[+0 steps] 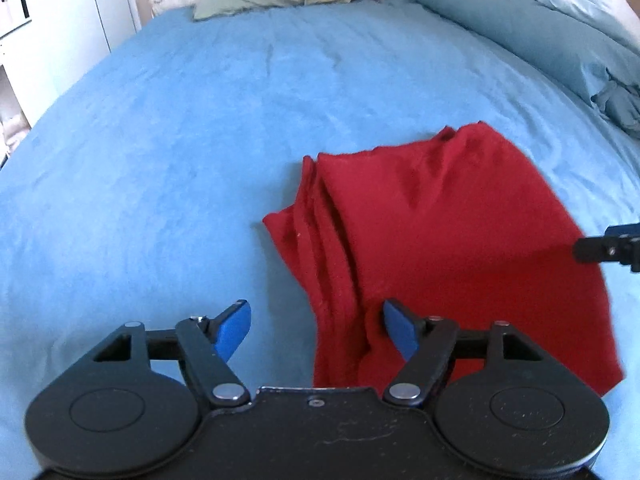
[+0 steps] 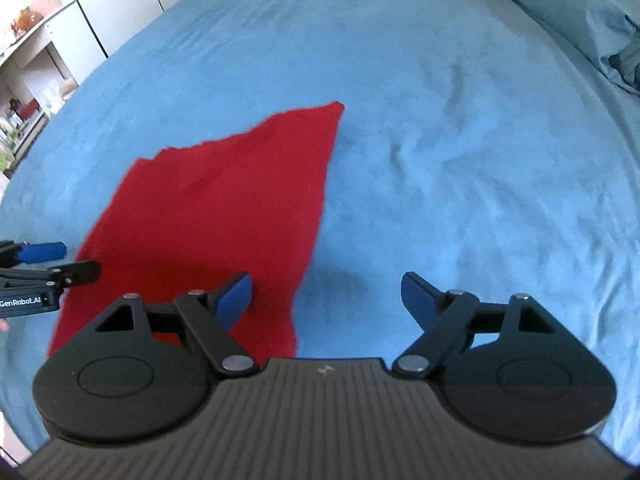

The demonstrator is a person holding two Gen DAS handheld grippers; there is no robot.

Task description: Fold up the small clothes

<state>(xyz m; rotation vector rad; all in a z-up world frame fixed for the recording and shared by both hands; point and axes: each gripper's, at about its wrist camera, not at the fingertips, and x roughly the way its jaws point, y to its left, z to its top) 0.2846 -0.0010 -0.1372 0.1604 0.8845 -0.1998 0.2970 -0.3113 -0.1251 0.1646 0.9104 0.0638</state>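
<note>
Lying folded on the blue bedsheet, the red garment sits under both spread grippers.

Left wrist view: left gripper jaws apart, nothing pinched; the garment's layered left edge runs between the pads. Right wrist view: right gripper spread wide, straddling the garment's right edge, empty. Judgement: the cloth looks light, soft and limp and will sag if lifted; pinch all layers at the near corners.

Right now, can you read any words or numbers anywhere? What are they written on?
"GenRobot.AI": white letters on the black body of the left tongs, seen at the edge of the right wrist view.
A small pale mark on the right tongs body: not readable.
Items on the shelves: too blurred to read.
</note>
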